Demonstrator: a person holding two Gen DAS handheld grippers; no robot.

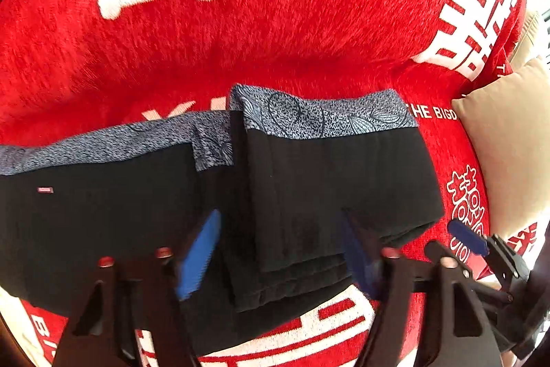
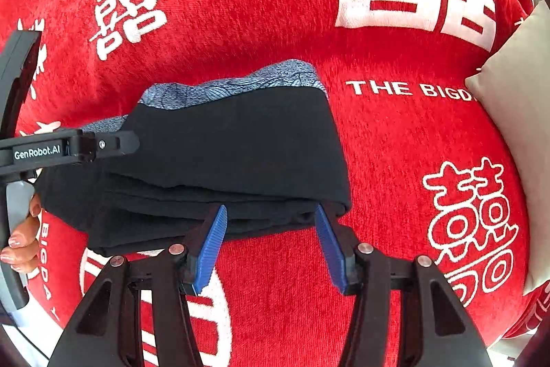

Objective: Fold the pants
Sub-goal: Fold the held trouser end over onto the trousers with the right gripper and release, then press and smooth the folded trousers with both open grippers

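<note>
The black pants with a grey patterned band lie folded over on a red blanket. In the left wrist view my left gripper is open, its blue fingers spread over the near edge of the folded layers. The right gripper shows at the right edge there. In the right wrist view the pants lie folded, and my right gripper is open, its fingertips at the near fold edge. The left gripper's black body rests over the pants' left part.
The red blanket with white characters covers the whole surface. A beige cushion lies at the right, also in the right wrist view. A hand holds the left gripper's handle.
</note>
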